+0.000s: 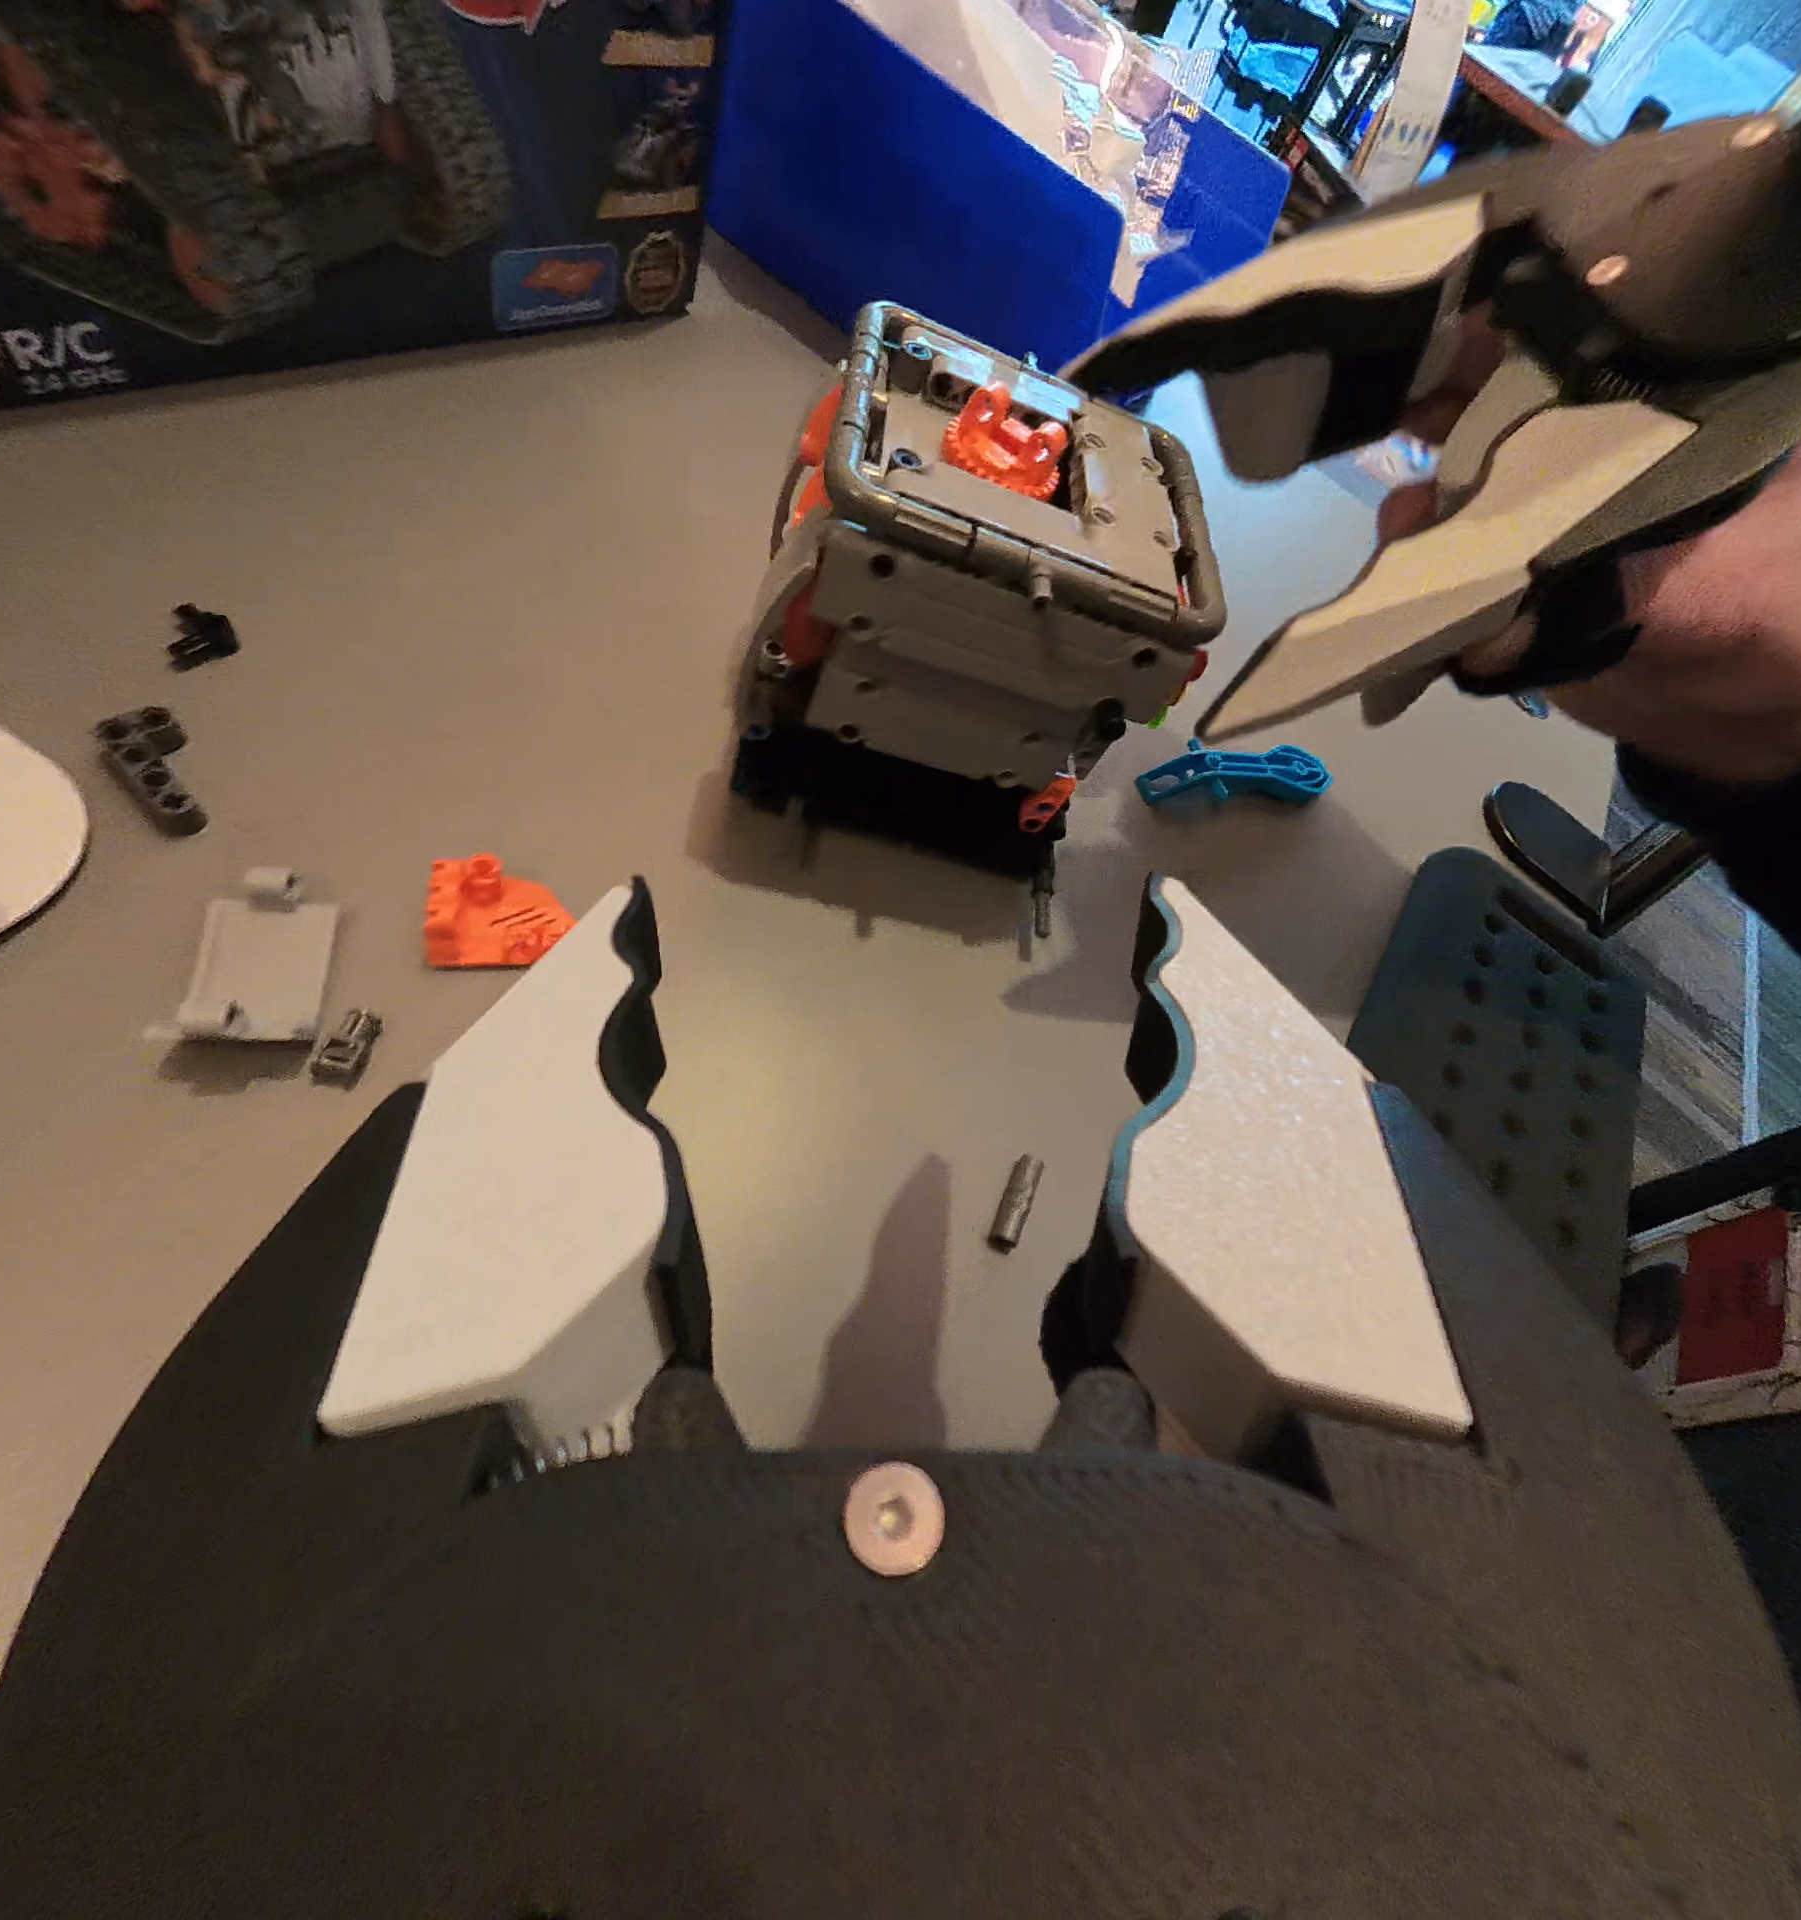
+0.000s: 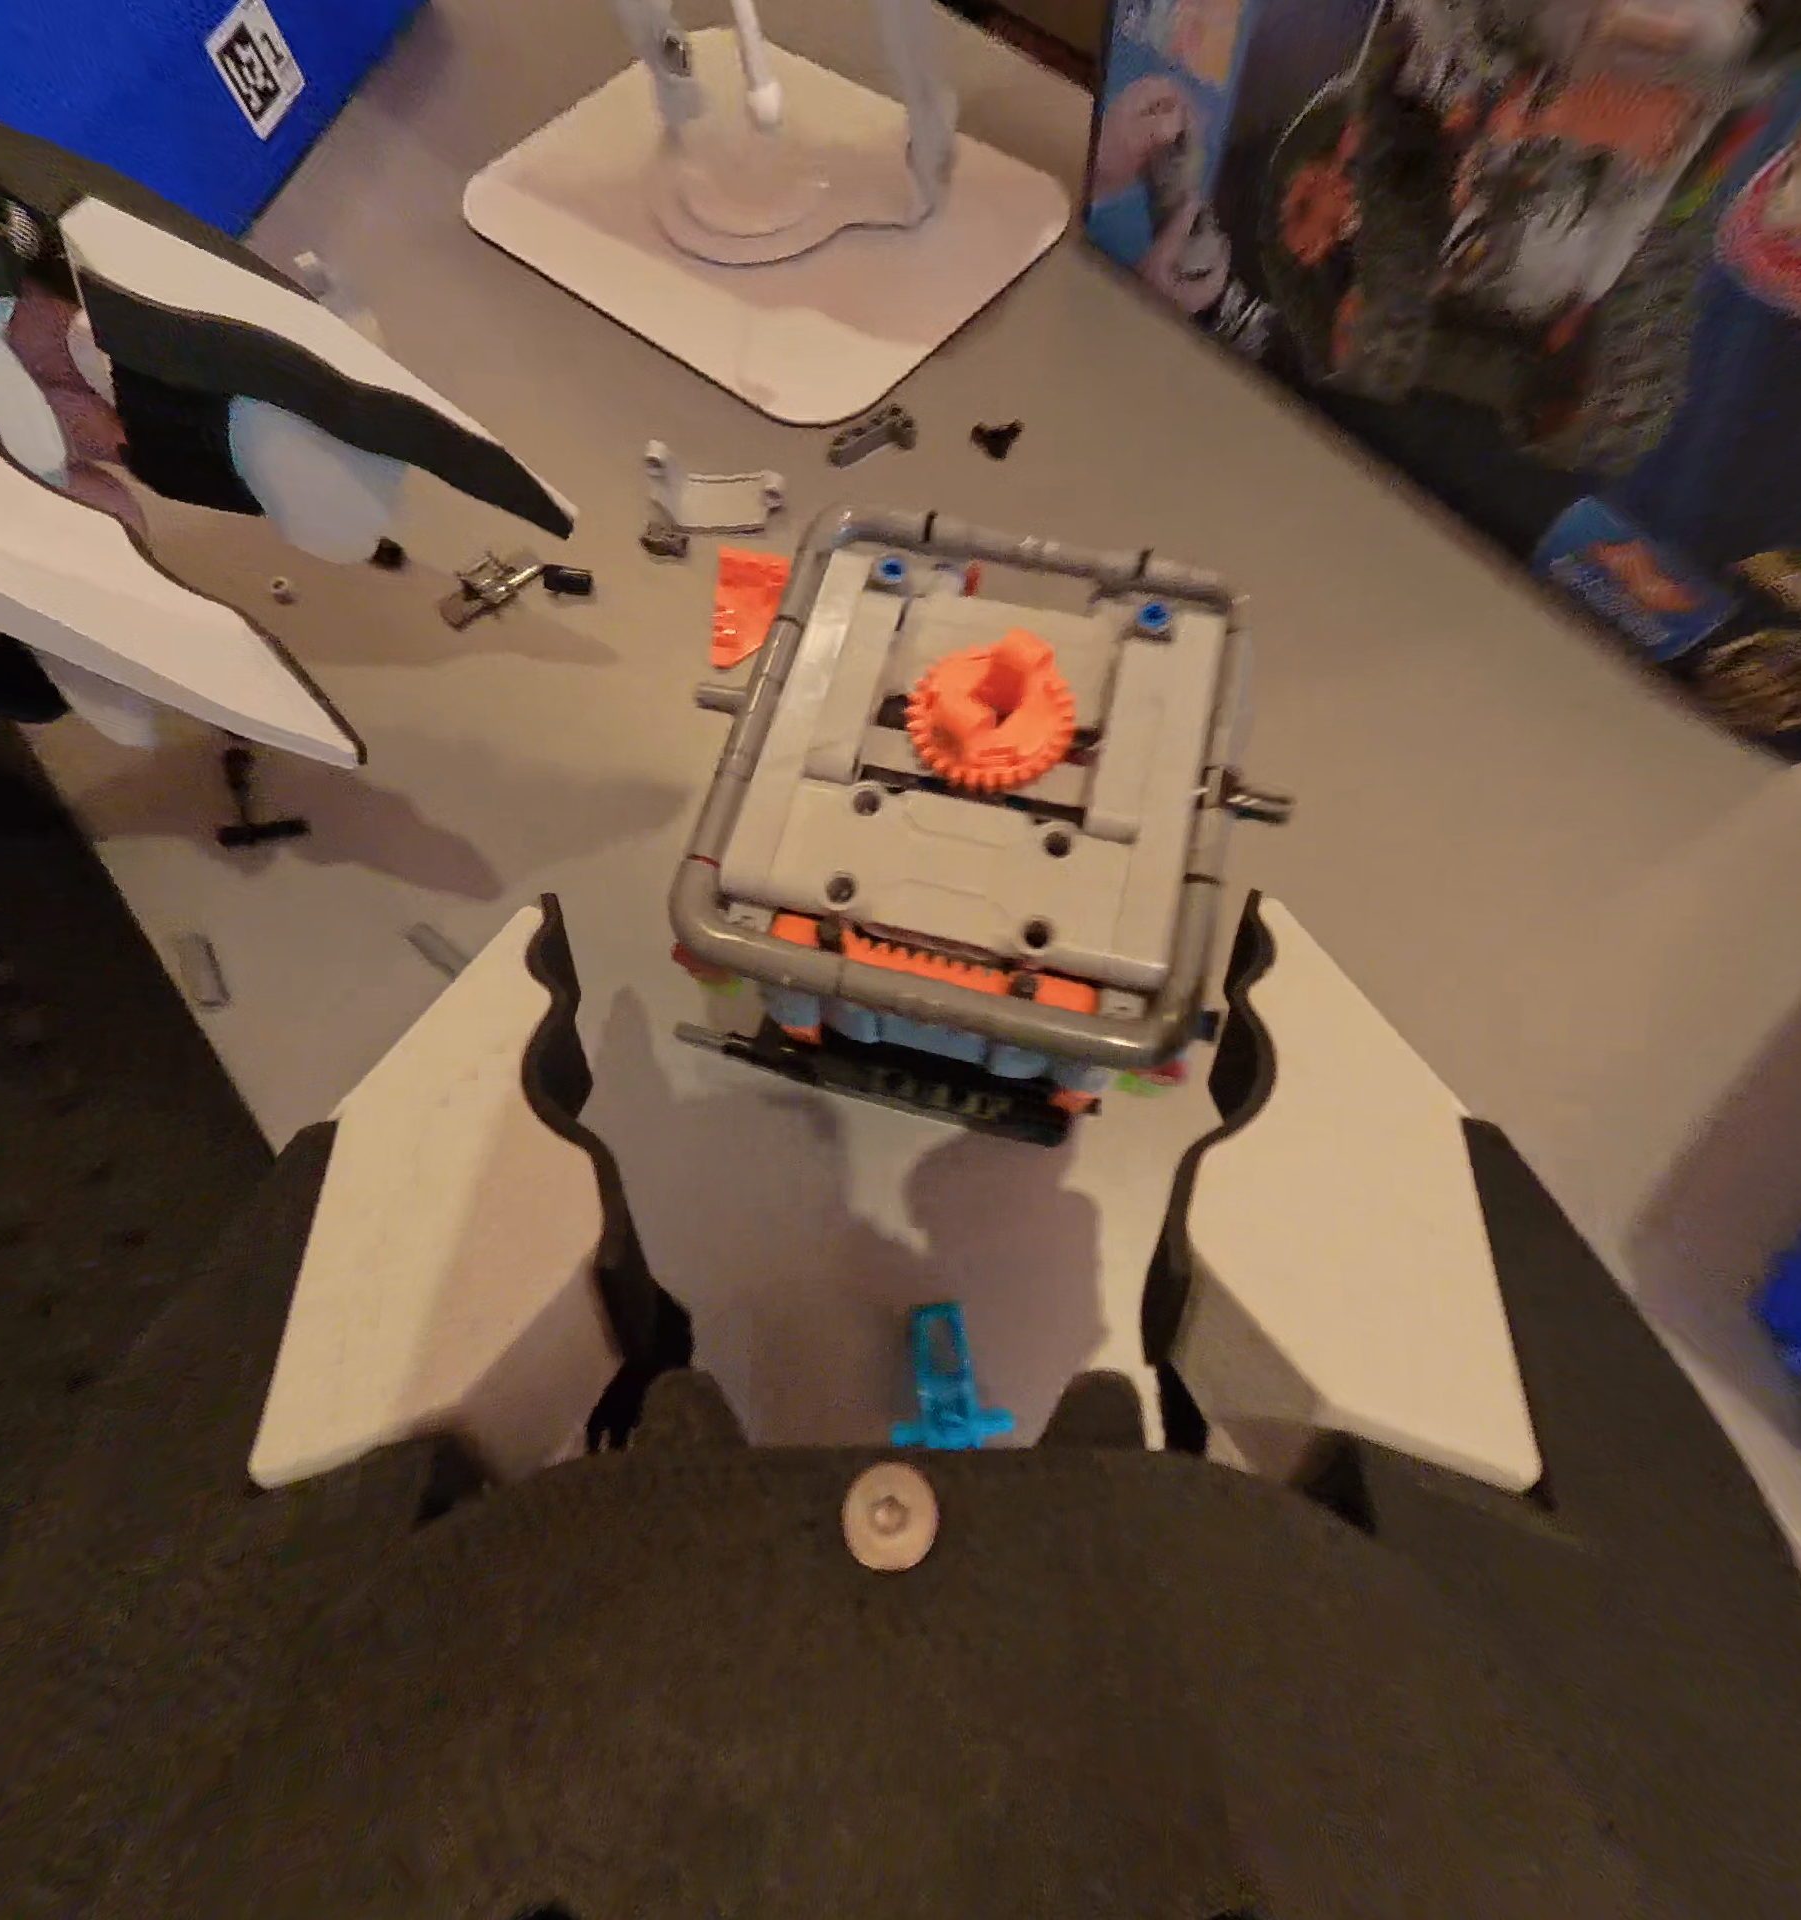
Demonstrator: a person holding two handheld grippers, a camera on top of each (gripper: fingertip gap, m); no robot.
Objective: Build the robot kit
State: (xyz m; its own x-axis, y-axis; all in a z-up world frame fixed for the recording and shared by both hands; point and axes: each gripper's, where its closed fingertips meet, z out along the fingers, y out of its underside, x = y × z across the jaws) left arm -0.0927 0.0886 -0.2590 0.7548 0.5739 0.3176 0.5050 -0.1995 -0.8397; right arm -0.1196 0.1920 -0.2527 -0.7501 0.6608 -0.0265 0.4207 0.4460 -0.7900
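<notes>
Nearby, grey pin (image 1: 1015,1203); orange panel (image 1: 494,914).

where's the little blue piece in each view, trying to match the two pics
Left wrist view: the blue piece lies right of centre on the table, beside the block model's base.
Right wrist view: it lies low at centre, between the hand-held gripper's fingers.
Shared landmark: the orange gear atop the block model.

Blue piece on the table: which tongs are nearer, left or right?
Right. The right tongs hang open almost directly above the blue piece, which lies between their fingers in the right wrist view. The left tongs, also open, sit farther off, beside the grey block model.
</notes>
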